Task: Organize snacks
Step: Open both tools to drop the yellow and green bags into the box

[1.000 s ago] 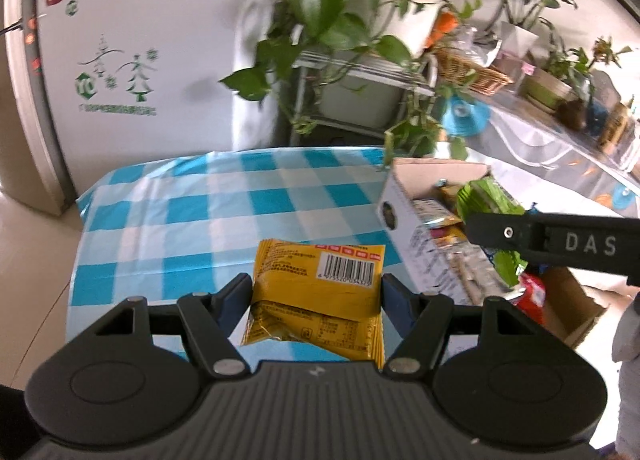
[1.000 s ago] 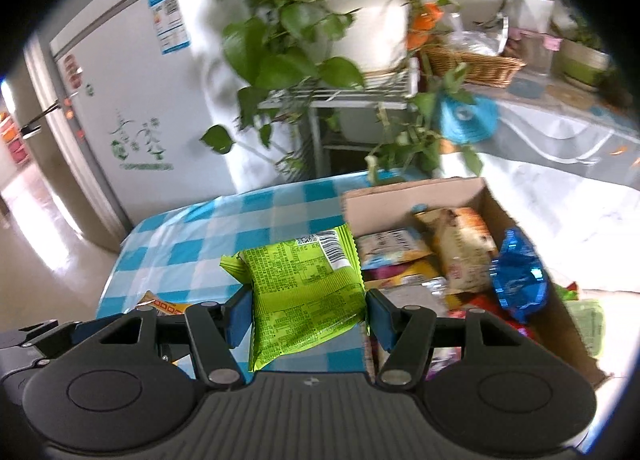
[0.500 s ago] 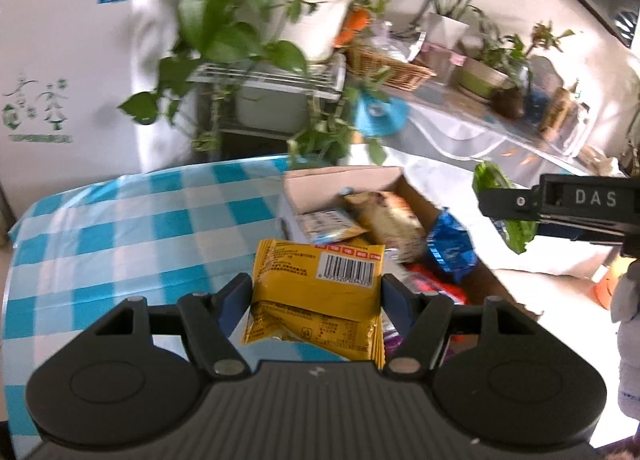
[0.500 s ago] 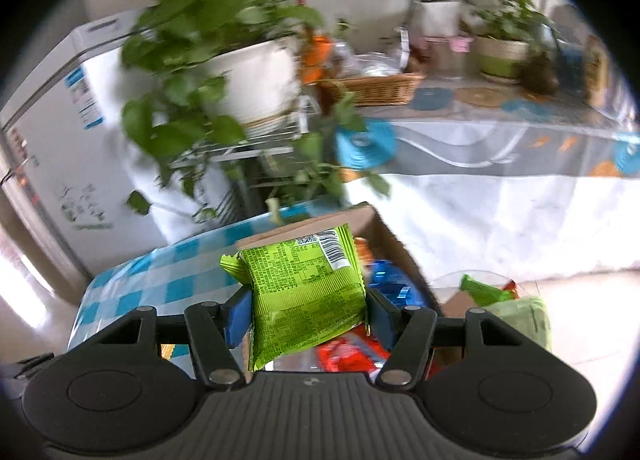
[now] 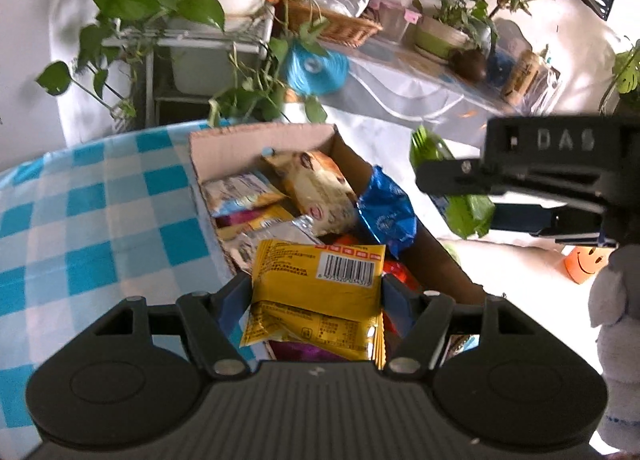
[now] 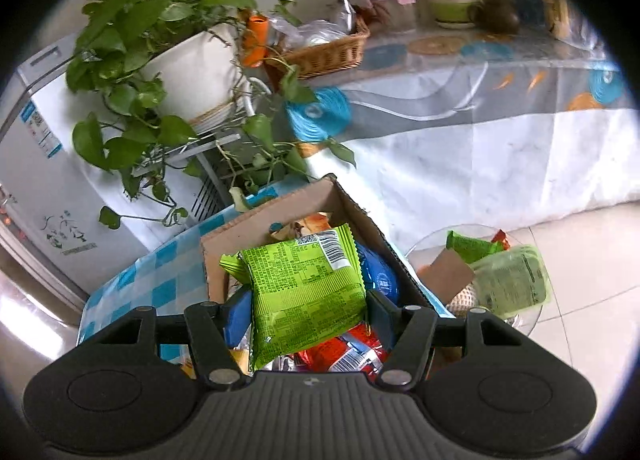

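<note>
The open cardboard box [image 5: 264, 139] stands on the checked blue-and-white worktop [image 5: 92, 211] at its edge, and it is heaped with snack packets: a beige bun packet [image 5: 316, 187] leaning toward the far wall, a pale flat packet [image 5: 240, 191] beside it against the wall on the worktop side, a crumpled blue foil packet [image 5: 386, 211] hanging over the opposite rim, and red wrappers [image 6: 340, 352] lower in the pile. The left gripper [image 5: 316, 292] hangs over the near end of the box, its jaws pressed on both sides of a yellow snack packet [image 5: 316, 284] that shows a barcode and small red and black print too fine to read. The right gripper [image 6: 304, 304] is also above the box, its jaws clamped on a green snack packet [image 6: 304, 288] covered in dense small print with a barcode and a QR code near the top corner; seen from the left wrist, its body carries the raised letters "DAS". Beyond the box, on the floor side, a round glass table [image 6: 532, 324] holds another green packet [image 6: 472, 248] and a pale green pouch [image 6: 512, 280].
</note>
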`<state>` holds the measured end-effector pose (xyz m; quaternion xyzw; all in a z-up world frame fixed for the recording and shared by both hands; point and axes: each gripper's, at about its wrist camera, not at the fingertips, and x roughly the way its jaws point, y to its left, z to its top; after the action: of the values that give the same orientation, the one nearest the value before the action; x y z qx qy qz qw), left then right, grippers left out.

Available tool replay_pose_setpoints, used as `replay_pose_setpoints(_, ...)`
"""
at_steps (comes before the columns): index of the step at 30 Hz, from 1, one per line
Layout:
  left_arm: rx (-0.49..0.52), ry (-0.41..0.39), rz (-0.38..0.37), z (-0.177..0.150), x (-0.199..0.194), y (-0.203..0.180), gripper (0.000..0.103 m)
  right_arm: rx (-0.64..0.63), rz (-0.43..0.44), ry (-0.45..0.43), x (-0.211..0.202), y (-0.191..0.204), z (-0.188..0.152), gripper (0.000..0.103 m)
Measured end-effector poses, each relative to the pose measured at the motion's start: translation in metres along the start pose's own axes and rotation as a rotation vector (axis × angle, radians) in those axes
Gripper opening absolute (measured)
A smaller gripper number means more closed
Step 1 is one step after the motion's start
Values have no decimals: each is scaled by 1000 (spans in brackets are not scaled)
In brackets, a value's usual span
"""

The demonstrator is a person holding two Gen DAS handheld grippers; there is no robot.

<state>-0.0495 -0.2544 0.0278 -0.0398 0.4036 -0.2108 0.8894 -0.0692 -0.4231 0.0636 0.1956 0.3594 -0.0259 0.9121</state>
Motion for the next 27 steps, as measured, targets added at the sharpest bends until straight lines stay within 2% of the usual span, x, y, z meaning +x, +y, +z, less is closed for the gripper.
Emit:
replay_pose_setpoints(3,2,11,-11,-1,7,-6,74,21,0,6,3,-3,0,68)
replay_pose_setpoints(6,18,20,12,-1,9,-12,78,44,-24,12,5,-8,0,73)
replay_pose_setpoints(7,22,25,18,-1,9,-12,80,50,-26,12,6,-9,1,73)
replay_pose_setpoints(9,21,37,41,0,7,-12,93,61,-28,11,6,-11,1,78)
replay_pose_setpoints(10,19,42,60,0,5,-11,94,68,-33,13,6,-12,1,85)
replay_pose_setpoints(11,22,48,79,0,3,-10,94,74,-40,17,7,-13,1,88)
replay_pose_setpoints(16,9,67,124,2,-8,-2,96,57,-40,20,7,-10,-1,91)
replay_pose_setpoints(27,-3,78,223,1,-28,20,97,-30,-143,50,13,0,-7,97)
